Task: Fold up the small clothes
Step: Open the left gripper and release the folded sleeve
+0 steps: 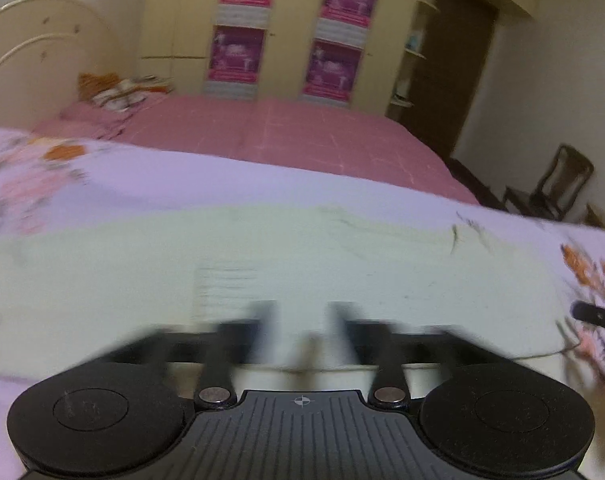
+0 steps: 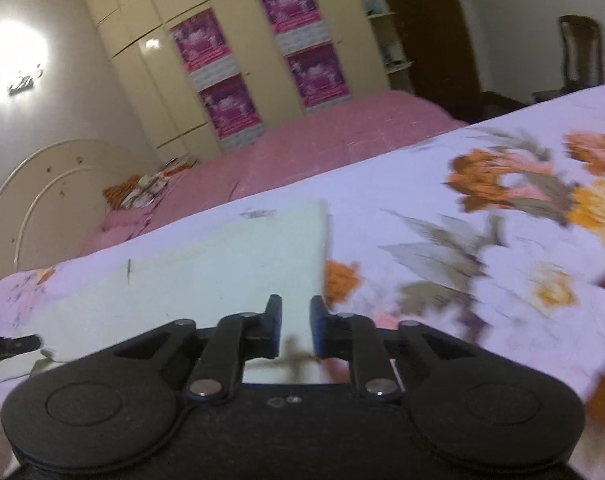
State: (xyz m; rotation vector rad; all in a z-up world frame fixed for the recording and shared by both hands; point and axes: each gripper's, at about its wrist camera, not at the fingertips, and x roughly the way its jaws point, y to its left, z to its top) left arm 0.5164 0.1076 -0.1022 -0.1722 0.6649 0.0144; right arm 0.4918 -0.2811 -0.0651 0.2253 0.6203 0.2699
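cream wardrobe (image 1: 286, 28) with four magenta posters (image 2: 200, 46), pink-covered bed (image 1: 294, 136), arched cream headboard (image 2: 42, 184), dark wooden door (image 1: 450, 64), wooden chair (image 1: 558, 184), glaring wall light (image 2: 14, 56)

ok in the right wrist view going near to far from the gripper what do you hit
right gripper → pale green cloth → floral sheet → pink bedspread → wardrobe with purple posters

Light: dim, warm indoor
Glare: wall lamp (image 2: 16, 54) blown out, upper left of right view
Blur: left gripper (image 1: 302, 320) fingers smeared
Edges: fisheye bending, dark corners
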